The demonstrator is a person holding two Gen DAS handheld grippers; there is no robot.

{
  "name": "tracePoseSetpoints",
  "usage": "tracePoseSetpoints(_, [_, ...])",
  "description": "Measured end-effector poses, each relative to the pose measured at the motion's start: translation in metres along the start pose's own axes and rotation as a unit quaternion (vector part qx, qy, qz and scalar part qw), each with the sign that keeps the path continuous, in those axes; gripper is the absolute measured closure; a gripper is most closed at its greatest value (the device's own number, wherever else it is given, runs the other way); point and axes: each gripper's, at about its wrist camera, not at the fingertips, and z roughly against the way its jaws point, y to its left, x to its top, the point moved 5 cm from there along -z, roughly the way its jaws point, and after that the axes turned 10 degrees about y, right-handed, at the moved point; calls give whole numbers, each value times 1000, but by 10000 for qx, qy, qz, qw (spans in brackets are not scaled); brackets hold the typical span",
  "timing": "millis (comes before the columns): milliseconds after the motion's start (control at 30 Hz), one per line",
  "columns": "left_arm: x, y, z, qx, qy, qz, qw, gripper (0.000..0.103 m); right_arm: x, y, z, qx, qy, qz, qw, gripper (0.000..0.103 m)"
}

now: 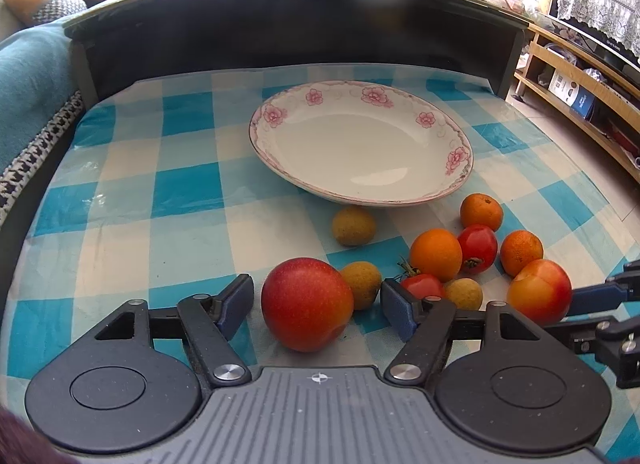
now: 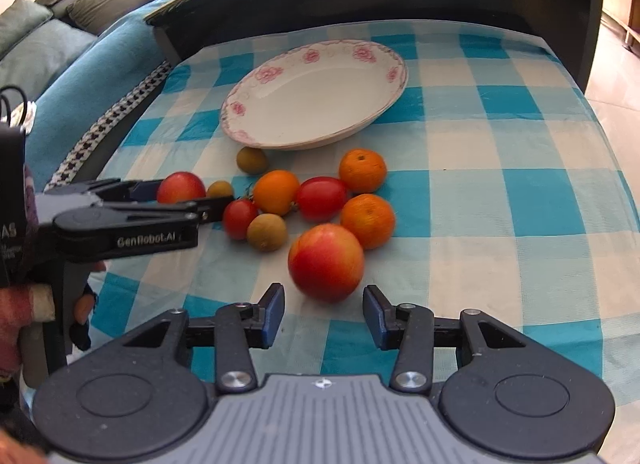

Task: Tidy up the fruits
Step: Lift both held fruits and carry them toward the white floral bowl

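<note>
A big red-yellow fruit [image 1: 307, 304] lies on the checked cloth between the fingers of my left gripper [image 1: 316, 308], which is open with a gap at each pad. A second red-yellow fruit [image 2: 326, 262] sits just ahead of my right gripper [image 2: 325, 314], also open and touching nothing. Between the two lies a cluster of several fruits: oranges [image 1: 436, 254], red tomatoes [image 1: 477, 248] and small brown-green longans [image 1: 353, 225]. The empty white plate with pink flowers [image 1: 276, 116] stands behind them. In the right wrist view my left gripper [image 2: 184, 194] reaches in from the left.
The blue-and-white checked cloth [image 1: 160, 192] covers a low table. A taller dark table edge [image 1: 280, 24] rises behind the plate. A sofa with cushions [image 2: 60, 44] is on the left, a wooden shelf [image 1: 580, 76] on the right. A person's hand [image 2: 24, 304] holds the left gripper.
</note>
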Motion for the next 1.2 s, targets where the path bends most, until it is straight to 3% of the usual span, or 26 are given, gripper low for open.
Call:
tracePoseSetpoints(467, [1, -2, -3, 106, -134, -83, 9998, 22, 10, 9, -9, 77, -181, 249, 9995, 49])
tracePoseSetpoints(600, [-1, -4, -1, 141, -118, -160, 9997, 35, 11, 10, -10, 60, -257, 286, 9992, 48])
tracePoseSetpoints(667, [-1, -4, 0, 130, -100, -122, 9998, 35, 11, 11, -10, -12, -290, 343, 9990, 52])
tracePoseSetpoints(700, [-2, -4, 1, 127, -97, -105, 9998, 36, 11, 11, -10, -103, -308, 366, 9988, 60])
tracePoseSetpoints(1067, [-15, -2, 16, 79, 116, 325, 9994, 39, 7, 13, -4, -86, -197, 332, 9992, 60])
tracePoseSetpoints(1100, [-17, -3, 18, 114, 128, 354, 9992, 42, 5, 14, -2, -87, -197, 348, 9992, 60])
tracePoseSetpoints(1133, [-20, -4, 20, 166, 153, 398, 9990, 53, 3, 15, 0, -84, -203, 354, 9991, 60])
tracePoseSetpoints(1200, [-25, -5, 23, 109, 210, 523, 9984, 52, 0, 16, 3, -76, -170, 357, 9992, 60])
